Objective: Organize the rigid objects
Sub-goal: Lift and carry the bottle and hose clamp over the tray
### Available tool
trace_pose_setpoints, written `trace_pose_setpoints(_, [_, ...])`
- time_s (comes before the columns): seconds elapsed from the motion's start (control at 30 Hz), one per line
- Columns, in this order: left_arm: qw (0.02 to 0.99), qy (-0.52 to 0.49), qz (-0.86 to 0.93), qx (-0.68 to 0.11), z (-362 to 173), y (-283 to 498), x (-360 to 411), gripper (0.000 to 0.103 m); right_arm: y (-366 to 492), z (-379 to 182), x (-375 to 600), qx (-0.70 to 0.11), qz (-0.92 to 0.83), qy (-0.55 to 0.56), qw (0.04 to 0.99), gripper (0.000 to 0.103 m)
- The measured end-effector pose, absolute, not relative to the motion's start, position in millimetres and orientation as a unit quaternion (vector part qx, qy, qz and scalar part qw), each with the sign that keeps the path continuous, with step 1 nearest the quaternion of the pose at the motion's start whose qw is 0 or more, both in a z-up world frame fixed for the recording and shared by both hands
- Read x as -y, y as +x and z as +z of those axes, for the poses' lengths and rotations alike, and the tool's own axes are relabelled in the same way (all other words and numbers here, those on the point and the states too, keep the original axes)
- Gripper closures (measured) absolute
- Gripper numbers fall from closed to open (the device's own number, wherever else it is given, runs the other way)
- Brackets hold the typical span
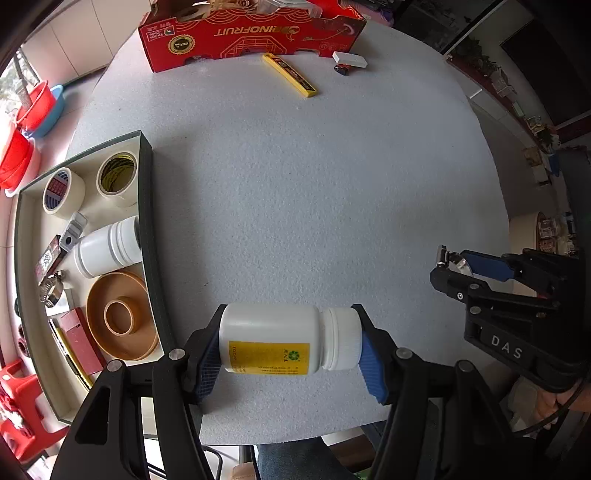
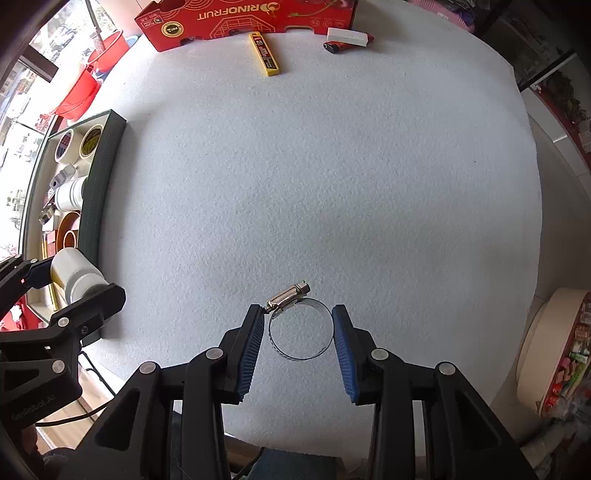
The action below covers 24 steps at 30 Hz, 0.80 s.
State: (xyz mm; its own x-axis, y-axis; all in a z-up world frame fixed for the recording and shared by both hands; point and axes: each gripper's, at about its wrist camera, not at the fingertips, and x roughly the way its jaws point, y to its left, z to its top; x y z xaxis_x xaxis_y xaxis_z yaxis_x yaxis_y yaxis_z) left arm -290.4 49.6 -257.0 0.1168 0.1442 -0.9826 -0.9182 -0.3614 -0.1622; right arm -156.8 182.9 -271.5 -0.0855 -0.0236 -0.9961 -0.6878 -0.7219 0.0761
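My left gripper [image 1: 290,345] is shut on a white plastic bottle [image 1: 280,338] with a yellow label, held sideways above the near edge of the grey table [image 1: 295,184]. The same bottle [image 2: 77,275] shows at the left of the right wrist view. My right gripper [image 2: 299,326] is shut on a metal hose clamp [image 2: 300,326], its blue pads pressing the ring from both sides above the table. In the left wrist view the right gripper [image 1: 452,264] appears at the right with the clamp's screw end showing.
A dark-rimmed tray [image 1: 146,206] at the left holds tape rolls, a white pipe fitting, a brown ring and small tools. At the far edge stand a red carton [image 1: 251,33], a yellow cutter-blade case [image 1: 290,75], a white block [image 1: 350,59] and a lighter [image 2: 334,47].
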Motion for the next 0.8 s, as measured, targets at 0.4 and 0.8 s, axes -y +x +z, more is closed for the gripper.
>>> trace_pose_setpoints(0.4, [0.421, -0.596, 0.634, -0.256, -231.5, -361.4, -9.9, 0.036, -217.4, -240.3, -153.5, -0.208, 0.72, -0.633, 0.197, 0.064])
trace_pose_setpoints(0.8, [0.338, -0.608, 0.694, -0.186, -230.5, -425.7, 46.1, 0.036, -310.4, -241.4, -100.0, -0.149, 0.75, -0.634, 0.115, 0.064])
